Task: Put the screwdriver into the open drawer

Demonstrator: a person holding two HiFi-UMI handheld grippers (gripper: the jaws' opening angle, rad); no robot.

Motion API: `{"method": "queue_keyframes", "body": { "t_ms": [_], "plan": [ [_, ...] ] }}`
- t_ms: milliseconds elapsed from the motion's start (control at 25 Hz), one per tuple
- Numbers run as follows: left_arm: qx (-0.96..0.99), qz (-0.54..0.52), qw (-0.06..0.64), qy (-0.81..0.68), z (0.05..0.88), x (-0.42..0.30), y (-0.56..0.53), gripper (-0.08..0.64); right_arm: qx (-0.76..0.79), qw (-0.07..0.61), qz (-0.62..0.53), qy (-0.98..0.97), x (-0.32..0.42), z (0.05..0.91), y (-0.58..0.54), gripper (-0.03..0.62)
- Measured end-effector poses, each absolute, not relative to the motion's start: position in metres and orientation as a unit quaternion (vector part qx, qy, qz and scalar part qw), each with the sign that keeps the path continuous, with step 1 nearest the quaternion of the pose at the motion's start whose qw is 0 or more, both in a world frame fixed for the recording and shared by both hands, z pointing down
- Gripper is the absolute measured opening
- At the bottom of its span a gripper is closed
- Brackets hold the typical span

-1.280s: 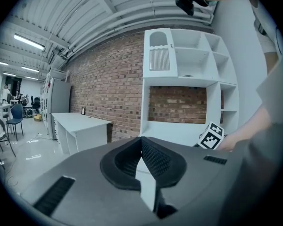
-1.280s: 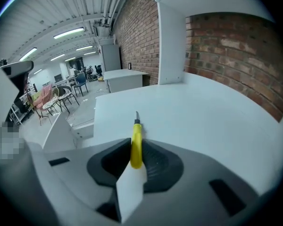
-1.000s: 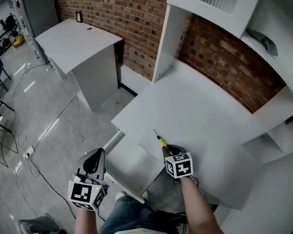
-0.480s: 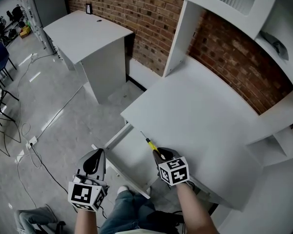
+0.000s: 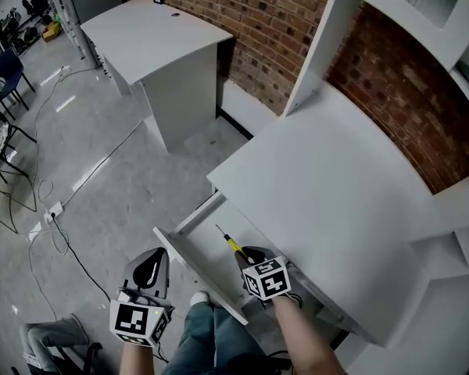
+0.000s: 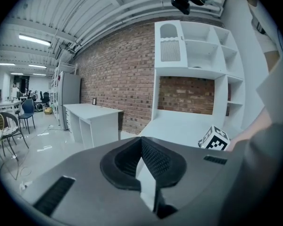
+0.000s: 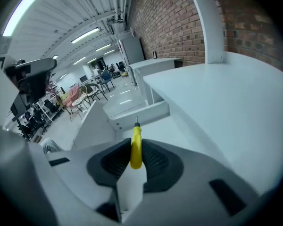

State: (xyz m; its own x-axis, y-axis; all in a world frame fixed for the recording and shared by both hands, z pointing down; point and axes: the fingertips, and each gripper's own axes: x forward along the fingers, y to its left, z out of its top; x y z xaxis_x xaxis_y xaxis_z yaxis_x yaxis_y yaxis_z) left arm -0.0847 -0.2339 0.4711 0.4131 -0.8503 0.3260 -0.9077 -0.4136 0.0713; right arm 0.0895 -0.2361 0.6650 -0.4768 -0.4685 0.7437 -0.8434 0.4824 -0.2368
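Two tools in play, only one loaded. Far left, at 7 o'clock in the head view: left tool [image 5: 152, 258], pads pressed together on nothing, hanging idle over the floor just outside the open drawer [image 5: 194, 270] and touching nothing. Next along, the drawer itself, pulled out from under the counter [image 5: 336, 186] toward 7 o'clock, bare white inside as far as can be seen. Over its inner end, near the counter's edge: screwdriver [image 5: 234, 245], yellow handle pinched in the right tool [image 5: 247, 255], thin shaft sticking out toward 11 o'clock and tilted down at the drawer floor. Seen along the right tool [image 7: 136, 167]: jaws narrowly parted and clamped on the handle of the screwdriver [image 7: 136, 147], tip aimed at the drawer [image 7: 142, 113] at 12 o'clock. Judged as the carry-and-lower step: pickup done, release not yet made, screwdriver apparently clear of the drawer bottom, though contact hard to rule out from above. Next move, by that reading: lower until shaft or handle lies on the drawer floor, keep clear of the front panel and the counter's edge, then part the jaws and lift out. Main risk: letting go too high, with a bounce or roll against the drawer wall.
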Motion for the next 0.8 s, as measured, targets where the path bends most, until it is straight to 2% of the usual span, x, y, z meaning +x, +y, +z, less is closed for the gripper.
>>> {"method": "queue_keyframes", "body": {
  "t_ms": [360, 800],
  "plan": [
    [0.844, 0.14, 0.125, -0.502, 0.503, -0.088, -0.223, 0.014, 0.378, 0.353, 0.337, -0.787, 0.059, 0.754, -0.237, 0.078],
    [0.824, 0.164, 0.136, -0.526, 0.526, -0.125, -0.208, 0.014, 0.344, 0.448, 0.337, -0.753, 0.049, 0.826, -0.216, 0.083]
  ]
}}
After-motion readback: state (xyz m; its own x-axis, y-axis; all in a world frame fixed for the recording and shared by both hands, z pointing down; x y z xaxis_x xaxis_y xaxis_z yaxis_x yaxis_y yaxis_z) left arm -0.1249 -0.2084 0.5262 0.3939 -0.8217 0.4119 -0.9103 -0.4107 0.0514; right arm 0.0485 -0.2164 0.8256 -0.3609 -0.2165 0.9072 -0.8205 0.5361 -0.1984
